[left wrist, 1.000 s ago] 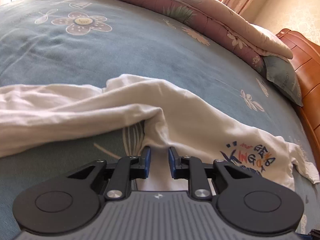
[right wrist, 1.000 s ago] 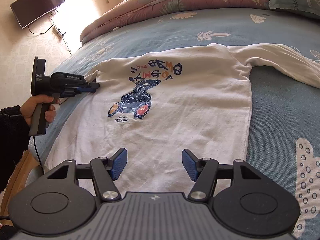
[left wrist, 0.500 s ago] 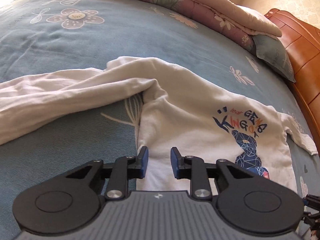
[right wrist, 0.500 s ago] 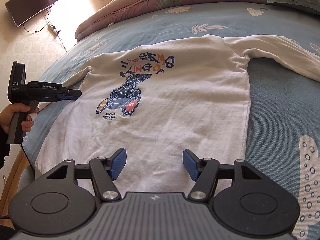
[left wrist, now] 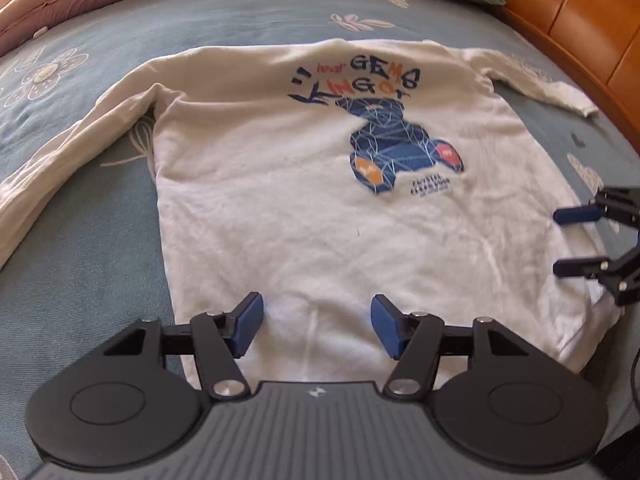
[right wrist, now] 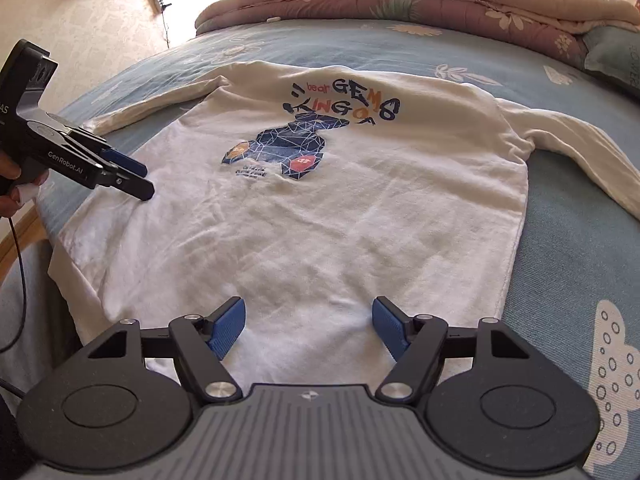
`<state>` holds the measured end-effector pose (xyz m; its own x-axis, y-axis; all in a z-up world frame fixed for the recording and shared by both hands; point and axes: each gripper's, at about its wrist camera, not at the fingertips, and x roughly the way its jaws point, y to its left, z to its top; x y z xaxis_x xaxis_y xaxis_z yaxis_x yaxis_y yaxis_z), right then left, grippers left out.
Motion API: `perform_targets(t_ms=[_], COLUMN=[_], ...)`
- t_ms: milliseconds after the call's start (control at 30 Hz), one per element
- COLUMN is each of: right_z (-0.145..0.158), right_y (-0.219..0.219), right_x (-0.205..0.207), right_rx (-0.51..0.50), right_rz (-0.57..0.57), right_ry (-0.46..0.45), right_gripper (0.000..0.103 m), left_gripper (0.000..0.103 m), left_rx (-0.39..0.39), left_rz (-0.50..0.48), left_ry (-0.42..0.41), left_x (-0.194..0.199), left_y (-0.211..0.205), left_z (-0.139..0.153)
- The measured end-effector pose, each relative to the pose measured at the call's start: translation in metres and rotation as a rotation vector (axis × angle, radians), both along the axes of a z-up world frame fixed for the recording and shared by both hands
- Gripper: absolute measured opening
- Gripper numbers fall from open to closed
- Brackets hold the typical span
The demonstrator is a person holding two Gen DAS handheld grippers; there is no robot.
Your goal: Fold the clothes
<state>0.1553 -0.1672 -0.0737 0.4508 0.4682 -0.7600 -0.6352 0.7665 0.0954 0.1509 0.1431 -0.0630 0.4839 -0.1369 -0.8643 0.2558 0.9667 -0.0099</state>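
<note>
My left claw [left wrist: 316, 330] has just let go of the long sleeve [left wrist: 68, 148] and is opening over the bottom of the white bear shirt [left wrist: 304, 200] lying flat on the blue bed [left wrist: 76, 264], and my right claw [right wrist: 308, 330] is opening there too, both empty, so I think all is ready for fold 1.
</note>
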Motion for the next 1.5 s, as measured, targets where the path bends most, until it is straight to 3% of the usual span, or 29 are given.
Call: perform_targets(t_ms=[100,233,300,367,467,500,600,700,800,933,1033,1100,1233,1367,1500], right_z=[0.005,0.016,0.017,0.008,-0.003,-0.004,0.0,0.012,0.014,0.005,-0.005,-0.005,0.002,0.025,0.042], right_y=[-0.008,0.008,0.029,0.045,0.042,0.031,-0.017,-0.035,-0.021,-0.002,-0.018,-0.035,-0.045,-0.033,0.0], right_x=[-0.006,-0.011,-0.012,-0.016,-0.029,-0.032,-0.026,-0.026,-0.026,-0.028,-0.042,-0.052,-0.054,-0.025,0.025], right_rx=[-0.061,0.006,0.032,-0.009,-0.076,-0.085,-0.036,-0.002,0.025,0.011,-0.027,-0.023,-0.068,0.003,0.053], right_rz=[-0.016,0.034,0.087,0.139,0.209,0.203,0.088,0.006,0.016,0.046,0.041,0.031,0.002,-0.007,0.018], right_ry=[-0.015,-0.048,-0.066,-0.068,-0.116,-0.107,-0.026,-0.031,-0.043,-0.033,-0.029,-0.038,-0.024,-0.086,-0.145], right_gripper=[0.075,0.076,0.078,0.078,0.08,0.09,0.091,0.091,0.091,0.091,0.095,0.096,0.097,0.097,0.099], left_gripper=[0.067,0.069,0.07,0.076,0.081,0.081,0.08,0.077,0.079,0.079,0.079,0.079,0.079,0.081,0.082], left_rx=[0.126,0.066,0.073,0.084,0.08,0.077,0.068,0.035,-0.035,-0.046,-0.022,-0.014,-0.043,-0.085,-0.139], left_rz=[-0.055,-0.121,-0.134,-0.134,-0.024,0.015,0.072,0.032,-0.053,-0.136,-0.107,-0.1,-0.053,-0.044,-0.006], left_ry=[-0.004,-0.023,-0.002,-0.014,0.028,0.045,0.06,-0.001,-0.053,-0.052,0.008,0.001,-0.027,-0.114,-0.134], left_x=[-0.023,-0.036,-0.037,-0.04,-0.041,-0.043,-0.044,-0.033,-0.015,-0.004,-0.005,-0.012,-0.004,0.031,0.083], left_y=[-0.005,-0.02,-0.029,-0.026,0.003,0.014,0.03,0.016,-0.018,-0.057,-0.056,-0.045,-0.034,-0.037,-0.039], left_z=[0.008,0.014,0.006,0.001,0.0,0.0,0.007,0.024,0.035,0.026,0.005,-0.002,0.016,0.044,0.048])
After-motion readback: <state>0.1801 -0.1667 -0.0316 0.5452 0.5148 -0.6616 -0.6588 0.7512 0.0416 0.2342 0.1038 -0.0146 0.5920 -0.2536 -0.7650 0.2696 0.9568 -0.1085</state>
